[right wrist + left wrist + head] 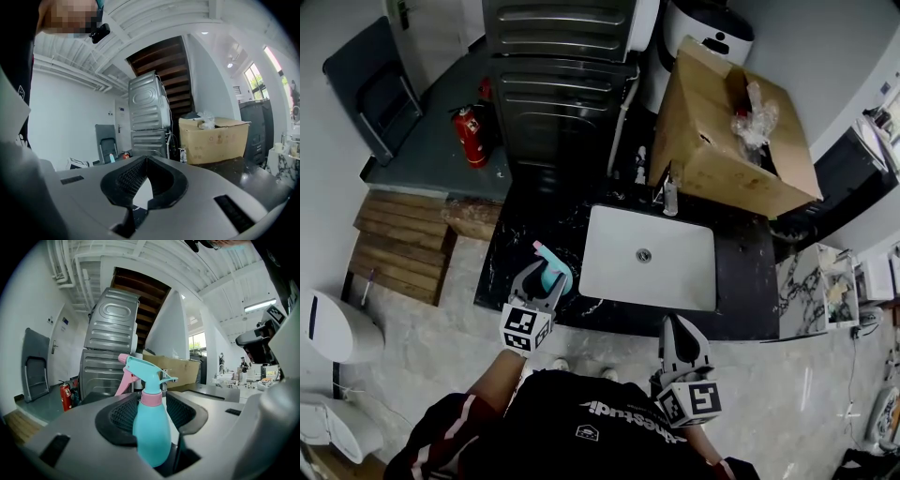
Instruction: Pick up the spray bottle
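A washroom with pale walls and a stone-tiled floor: two ribbed metal machines (558, 84) stand stacked at the back. In front of them runs a black, white-veined counter (750, 281), glossy and hard, with a smooth white rectangular sink (619, 244) sunk into it. A big cardboard box (712, 159) sits tilted at the counter's far right, and a red fire extinguisher (471, 136) stands on the floor to the left.

The spray bottle (151, 432) is at the counter's front left corner, just left of the sink. It is smooth turquoise plastic with a rounded body, a pink collar and a pink trigger. Its long axis is upright, and the nozzle points right in the left gripper view.

The left gripper (152, 401) already has the body set deep between its jaws. The ribbed black pads lie close against both sides, to all appearance clamped on it. Lifting straight up along the bottle's axis looks like the remaining move.

The right gripper (144, 159) hangs well apart near the person's body, its jaws closed tip to tip with nothing in them.
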### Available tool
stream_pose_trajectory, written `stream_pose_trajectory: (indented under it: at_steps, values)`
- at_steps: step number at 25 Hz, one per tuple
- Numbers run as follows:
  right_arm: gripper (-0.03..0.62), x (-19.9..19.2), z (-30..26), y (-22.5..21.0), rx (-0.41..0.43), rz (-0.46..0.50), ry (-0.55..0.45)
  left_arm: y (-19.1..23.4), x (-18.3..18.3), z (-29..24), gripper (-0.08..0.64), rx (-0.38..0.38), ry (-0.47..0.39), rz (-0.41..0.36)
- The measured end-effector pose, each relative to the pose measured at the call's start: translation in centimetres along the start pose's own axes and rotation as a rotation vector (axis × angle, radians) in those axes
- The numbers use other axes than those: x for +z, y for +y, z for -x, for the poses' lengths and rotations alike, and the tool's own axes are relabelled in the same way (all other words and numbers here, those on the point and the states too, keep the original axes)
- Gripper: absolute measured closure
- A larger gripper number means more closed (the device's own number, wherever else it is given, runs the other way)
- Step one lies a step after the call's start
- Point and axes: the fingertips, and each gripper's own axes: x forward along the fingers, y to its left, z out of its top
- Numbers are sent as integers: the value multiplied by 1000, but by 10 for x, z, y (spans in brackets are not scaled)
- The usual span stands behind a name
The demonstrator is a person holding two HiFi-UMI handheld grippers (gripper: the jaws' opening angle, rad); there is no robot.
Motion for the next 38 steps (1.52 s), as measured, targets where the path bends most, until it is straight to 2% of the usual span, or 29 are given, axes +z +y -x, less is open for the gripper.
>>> stream_pose_trajectory:
  at_steps: [10, 20, 25, 32, 38]
  values:
    - [554, -2, 3, -4, -19, -15, 1, 2, 7, -13, 371, -6, -6, -7]
    - [554, 0, 5, -5, -16, -16, -8, 5, 10, -8, 403, 13, -21, 11]
    - [554, -1, 5, -5, -14, -24, -3, 2, 16, -7, 405, -2, -19, -6]
    - [554, 2, 5, -4, -3, -18, -8, -16, 43, -1, 405, -41, -41, -52]
    - [554, 0, 8, -6, 3, -12, -6, -42, 81, 7, 405, -76, -82, -94]
